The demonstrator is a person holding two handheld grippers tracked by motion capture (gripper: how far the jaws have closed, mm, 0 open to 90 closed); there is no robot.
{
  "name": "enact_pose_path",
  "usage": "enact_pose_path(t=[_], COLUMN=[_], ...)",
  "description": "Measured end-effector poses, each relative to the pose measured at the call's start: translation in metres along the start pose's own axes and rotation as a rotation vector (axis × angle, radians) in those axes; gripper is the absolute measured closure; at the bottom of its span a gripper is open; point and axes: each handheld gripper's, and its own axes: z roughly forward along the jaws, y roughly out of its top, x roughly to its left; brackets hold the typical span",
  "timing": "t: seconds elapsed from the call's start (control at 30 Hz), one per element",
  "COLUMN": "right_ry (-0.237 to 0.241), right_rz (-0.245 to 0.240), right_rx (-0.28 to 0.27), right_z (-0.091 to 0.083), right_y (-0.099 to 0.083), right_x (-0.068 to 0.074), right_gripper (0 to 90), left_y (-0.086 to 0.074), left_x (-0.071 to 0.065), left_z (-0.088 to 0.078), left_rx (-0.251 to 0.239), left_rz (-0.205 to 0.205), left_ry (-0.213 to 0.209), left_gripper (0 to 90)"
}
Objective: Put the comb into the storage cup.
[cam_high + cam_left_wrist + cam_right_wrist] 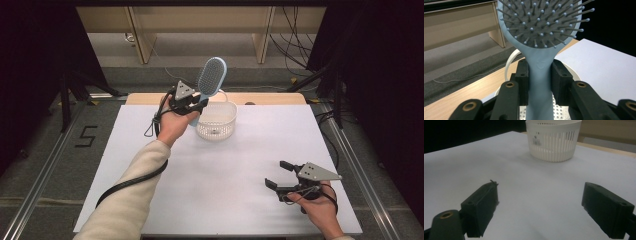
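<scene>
L gripper (192, 106) clamps light-blue plastic paddle hairbrush (210, 80) by its handle, above white slotted plastic basket (216, 120).
Brush upright, bristle head up, tilted slightly right; handle btwn both pads, lower end over basket's left rim. R gripper (278, 174) jaws wide apart, nothing btwn them, low over white table sheet (225, 175), well apart from basket.

Black "5" marked on the grey floor (86, 136) left of the table, basket (554, 141) sticker's print perhaps unreadable
</scene>
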Motion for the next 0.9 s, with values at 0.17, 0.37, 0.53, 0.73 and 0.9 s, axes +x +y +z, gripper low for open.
enact_pose_path(t=[0.17, 0.37, 0.53, 0.73, 0.9], right_ry=[0.001, 0.001, 0.0, 0.002, 0.0], right_rz=[-0.003, 0.0, 0.005, 0.007, 0.005], right_rx=[0.0, 0.002, 0.001, 0.0, 0.0], right_z=[0.0004, 0.0001, 0.0005, 0.0005, 0.0004], right_y=[-0.0003, -0.0004, -0.0005, -0.0009, -0.0007], right_x=[-0.0004, -0.0006, -0.0008, -0.0011, -0.0011], right_gripper=[14.6, 14.6, 14.6, 14.6, 14.6], left_y=[-0.0005, 0.0004, 0.0029, 0.0061, 0.0077], left_x=[-0.0001, 0.0003, 0.0, 0.0004, 0.0008], left_z=[0.0017, 0.0035, 0.0055, 0.0072, 0.0085], left_rx=[-0.001, -0.002, -0.005, -0.01, -0.012], left_rz=[0.008, 0.008, 0.011, 0.028, 0.029], left_ry=[-0.005, -0.005, -0.008, -0.017, -0.019], left_gripper=[70.1, 70.1, 70.1, 70.1, 70.1])
